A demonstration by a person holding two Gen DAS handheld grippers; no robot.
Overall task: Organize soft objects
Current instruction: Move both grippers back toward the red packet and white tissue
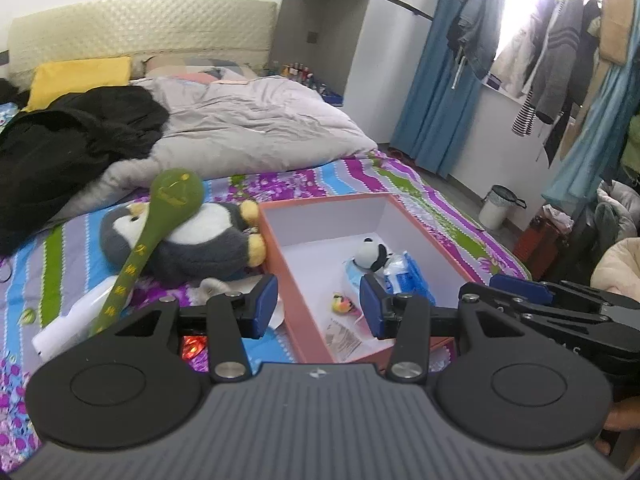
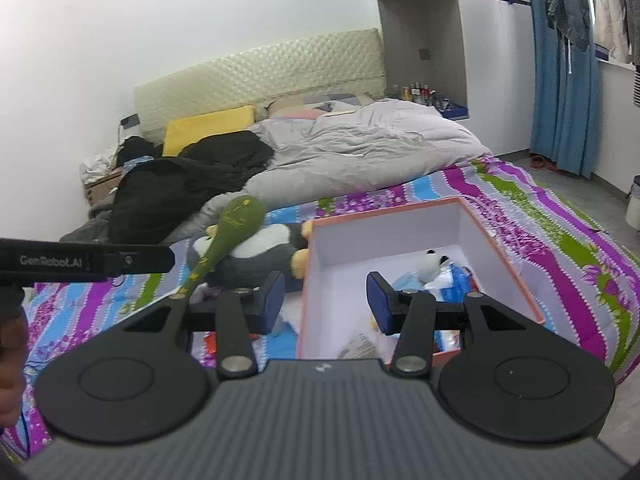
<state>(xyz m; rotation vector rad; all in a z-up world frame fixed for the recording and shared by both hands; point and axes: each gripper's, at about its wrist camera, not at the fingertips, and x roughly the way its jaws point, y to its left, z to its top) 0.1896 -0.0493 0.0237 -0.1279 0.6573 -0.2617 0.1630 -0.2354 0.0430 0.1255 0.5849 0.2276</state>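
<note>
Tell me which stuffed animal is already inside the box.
The small panda plush, black and white, sits inside the orange box. The bigger grey penguin plush lies outside on the bedsheet, under the green mallet toy.

A bed with a striped purple, blue and green sheet fills most of the room. At its far end stands a cream quilted headboard against a plain white wall. A rumpled grey duvet lies across the bed beside a yellow pillow. Blue curtains hang by a bright window, with clothes hung there. A small white bin stands on the grey floor.
</note>
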